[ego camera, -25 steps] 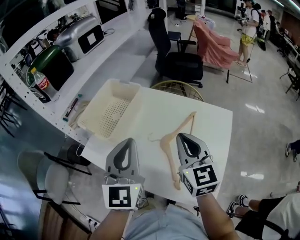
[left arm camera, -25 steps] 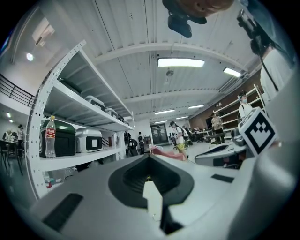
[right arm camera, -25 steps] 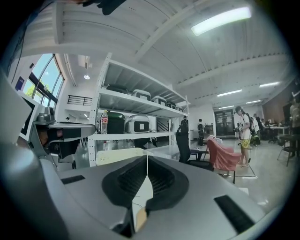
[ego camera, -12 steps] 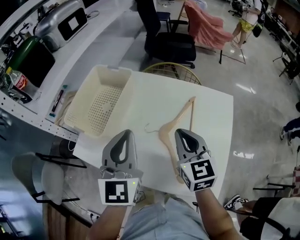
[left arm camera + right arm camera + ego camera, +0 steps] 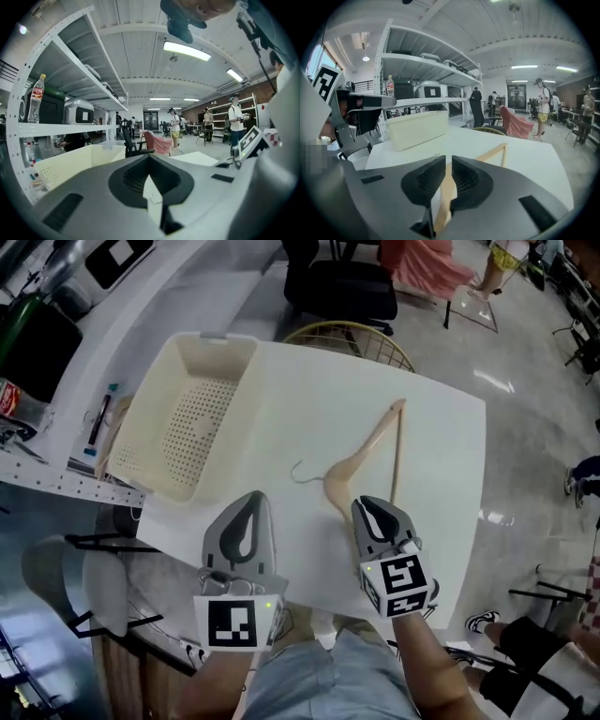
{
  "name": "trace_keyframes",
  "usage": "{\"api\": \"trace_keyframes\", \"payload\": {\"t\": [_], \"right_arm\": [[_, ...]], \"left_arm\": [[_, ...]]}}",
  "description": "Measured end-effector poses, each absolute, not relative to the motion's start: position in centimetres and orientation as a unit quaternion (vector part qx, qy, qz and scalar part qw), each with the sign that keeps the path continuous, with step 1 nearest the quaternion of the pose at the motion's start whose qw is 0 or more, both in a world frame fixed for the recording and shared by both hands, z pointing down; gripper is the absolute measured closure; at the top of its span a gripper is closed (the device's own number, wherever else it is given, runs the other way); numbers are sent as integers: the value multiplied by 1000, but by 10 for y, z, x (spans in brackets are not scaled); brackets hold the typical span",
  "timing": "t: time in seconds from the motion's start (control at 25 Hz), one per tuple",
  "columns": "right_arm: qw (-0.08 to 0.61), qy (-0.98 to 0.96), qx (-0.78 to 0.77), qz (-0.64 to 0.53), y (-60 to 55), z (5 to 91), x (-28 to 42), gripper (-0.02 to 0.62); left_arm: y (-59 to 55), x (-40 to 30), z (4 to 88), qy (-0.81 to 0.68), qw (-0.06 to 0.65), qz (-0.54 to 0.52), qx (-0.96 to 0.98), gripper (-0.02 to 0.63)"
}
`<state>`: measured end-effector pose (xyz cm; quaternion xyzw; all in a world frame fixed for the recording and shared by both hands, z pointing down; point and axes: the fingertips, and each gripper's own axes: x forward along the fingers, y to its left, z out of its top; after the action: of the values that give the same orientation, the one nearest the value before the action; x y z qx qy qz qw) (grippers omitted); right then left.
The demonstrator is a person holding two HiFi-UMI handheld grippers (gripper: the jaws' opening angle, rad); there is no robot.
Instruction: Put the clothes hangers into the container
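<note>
A wooden clothes hanger (image 5: 364,451) with a metal hook (image 5: 300,471) lies flat on the white table (image 5: 441,456). Left of it stands the empty cream perforated container (image 5: 212,345). My right gripper (image 5: 367,505) hovers over the hanger's near arm. Its jaws are almost together and just starting to open. Through the slit in the right gripper view (image 5: 446,162) I see the wood of the hanger (image 5: 496,152) lying below. My left gripper (image 5: 246,499) sits shut near the front edge, holding nothing. In its own view (image 5: 149,160) the container (image 5: 70,161) stands to the left.
A gold wire chair (image 5: 352,334) and a black office chair (image 5: 342,287) stand beyond the table's far edge. A white shelf with pens (image 5: 98,418) and a cola bottle (image 5: 9,399) runs along the left. A grey chair (image 5: 84,582) is at lower left. People stand far back.
The head view has swung down over the table. Both grippers stay near the front edge, the right one still over the hanger's near arm. The hanger and container have not moved.
</note>
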<state>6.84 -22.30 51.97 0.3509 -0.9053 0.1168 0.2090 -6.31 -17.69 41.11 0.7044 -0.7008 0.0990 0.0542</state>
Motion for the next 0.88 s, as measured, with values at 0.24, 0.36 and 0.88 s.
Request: {"api": "trace_keyframes", "payload": {"t": [0.24, 0.36, 0.88], "right_arm": [[261, -890, 345, 140, -210, 561, 65, 437], [279, -884, 347, 139, -208, 574, 62, 431], [355, -855, 356, 128, -210, 605, 57, 430]], "left_arm": [[-178, -71, 438, -694, 78, 113, 707, 594], [-181, -76, 447, -692, 88, 115, 708, 595], [-190, -92, 464, -688, 92, 122, 709, 595]]}}
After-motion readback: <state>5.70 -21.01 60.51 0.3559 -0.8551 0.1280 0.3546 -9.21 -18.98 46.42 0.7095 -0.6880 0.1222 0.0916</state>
